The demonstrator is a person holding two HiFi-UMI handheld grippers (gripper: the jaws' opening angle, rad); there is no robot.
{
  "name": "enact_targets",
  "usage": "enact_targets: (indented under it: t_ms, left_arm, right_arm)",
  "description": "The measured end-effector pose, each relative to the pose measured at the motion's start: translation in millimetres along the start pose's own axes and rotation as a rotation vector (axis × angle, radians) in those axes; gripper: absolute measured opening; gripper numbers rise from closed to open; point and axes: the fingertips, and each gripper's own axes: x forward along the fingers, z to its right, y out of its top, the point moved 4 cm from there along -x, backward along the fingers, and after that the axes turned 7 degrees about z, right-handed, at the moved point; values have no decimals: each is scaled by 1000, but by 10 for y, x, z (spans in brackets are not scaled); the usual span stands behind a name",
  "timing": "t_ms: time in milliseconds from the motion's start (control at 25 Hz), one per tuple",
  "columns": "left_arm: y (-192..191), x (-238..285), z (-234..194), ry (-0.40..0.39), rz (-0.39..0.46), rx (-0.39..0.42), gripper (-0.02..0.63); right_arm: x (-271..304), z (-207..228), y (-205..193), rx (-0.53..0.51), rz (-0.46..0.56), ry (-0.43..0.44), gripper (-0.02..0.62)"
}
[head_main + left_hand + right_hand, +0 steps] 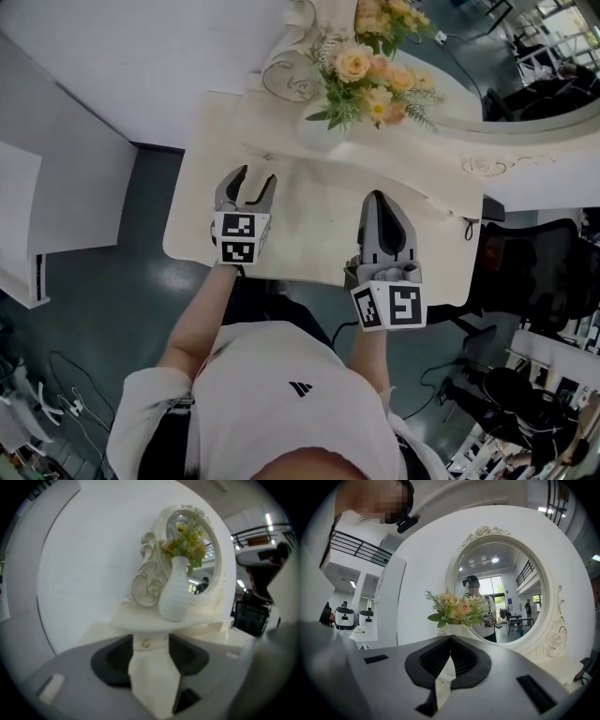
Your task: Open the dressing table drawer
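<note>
1. Left gripper (pixel 256 178): jaws spread wide, nothing between the pads. It hangs over the near-left part of the cream surface (pixel 309 220), pointing toward the far side and tilted somewhat down.
2. Right gripper (pixel 378 199): jaws pressed together at the tips, empty. It hangs over the near-right part of the surface and points toward the round mirror (pixel 501 592).
3. Task object: in the left gripper view a small cream front with a knob (pixel 146 643) shows in the gap between the spread jaws. I take this front to be the drawer (pixel 158 641). It sits under the raised shelf (pixel 140 620) that carries the white vase (pixel 174 595) of flowers (pixel 375 70), at the far side of the surface. The head view does not show the drawer front.
4. Drawer state: the front looks flush under the shelf, so closed as far as I can judge.
5. Contact: none. The knob is lined up between the left jaws but well apart from them.
6. Progress: early, at the approach stage. Judged done: the left gripper is open and aimed at the knob.
7. Judged left: bring the jaws around the knob, close on it, then pull toward the near side.
8. Risk: the knob is small, so the pads could slip off it.
</note>
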Motion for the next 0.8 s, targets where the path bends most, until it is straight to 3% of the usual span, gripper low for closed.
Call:
enact_targets:
  t_ms: [280, 800]
  left_arm:
    - [-161, 170, 9, -12, -44, -2, 242]
    - [-355, 487, -46, 13, -104, 70, 242]
  right_arm:
    - [-75, 49, -35, -14, -26, -52, -5]
    - [-105, 75, -130, -7, -54, -98, -5]
